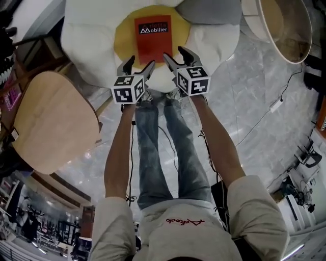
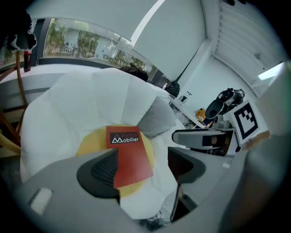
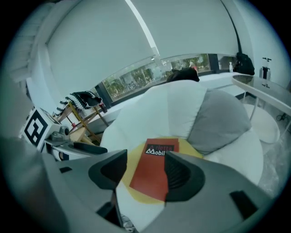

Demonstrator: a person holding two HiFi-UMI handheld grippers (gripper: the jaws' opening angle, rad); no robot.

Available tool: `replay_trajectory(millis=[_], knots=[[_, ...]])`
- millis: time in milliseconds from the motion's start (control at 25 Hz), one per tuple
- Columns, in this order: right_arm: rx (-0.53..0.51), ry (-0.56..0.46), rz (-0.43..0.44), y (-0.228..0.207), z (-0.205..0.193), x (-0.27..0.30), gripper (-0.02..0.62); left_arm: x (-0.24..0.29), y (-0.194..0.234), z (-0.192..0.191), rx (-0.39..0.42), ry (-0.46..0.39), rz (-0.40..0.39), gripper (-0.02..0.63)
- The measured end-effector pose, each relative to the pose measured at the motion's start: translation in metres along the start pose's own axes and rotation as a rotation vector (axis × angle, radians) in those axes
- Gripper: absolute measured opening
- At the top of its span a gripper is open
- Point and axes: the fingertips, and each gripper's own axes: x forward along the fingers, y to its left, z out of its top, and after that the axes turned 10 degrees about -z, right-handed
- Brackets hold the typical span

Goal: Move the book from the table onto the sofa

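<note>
At the top middle of the head view, the book (image 1: 153, 31) lies flat on the centre of the sofa (image 1: 94, 35), with a pillow (image 1: 209, 10) to its upper right. Just below it, the left gripper (image 1: 141, 62) and the right gripper (image 1: 173, 52) sit side by side. The worktop (image 1: 51, 122) lies at the frame's left.

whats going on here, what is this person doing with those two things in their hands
A person stands at a white flower-shaped sofa with a tool in each hand. A red book lies flat on the sofa's yellow centre, in front of a grey cushion. The left tool and right tool hover by the book's near edge, both open and gripping nothing. The book looks already placed on the sofa.
</note>
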Motion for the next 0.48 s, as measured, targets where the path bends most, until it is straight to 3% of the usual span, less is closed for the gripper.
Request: replay_trajectory(millis=[280,360,480], knots=[[0.017,-0.067,0.024,0.003,0.040,-0.069,0.259,-0.034,-0.066,0.035,0.017,-0.067,-0.008,0.334],[0.018,-0.086,0.018,0.004,0.052,-0.082,0.182,-0.042,-0.076,0.046,0.030,-0.082,-0.012,0.295],[0.016,-0.107,0.013,0.007,0.067,-0.104,0.070,-0.057,-0.092,0.066,0.069,-0.105,0.000,0.183]])
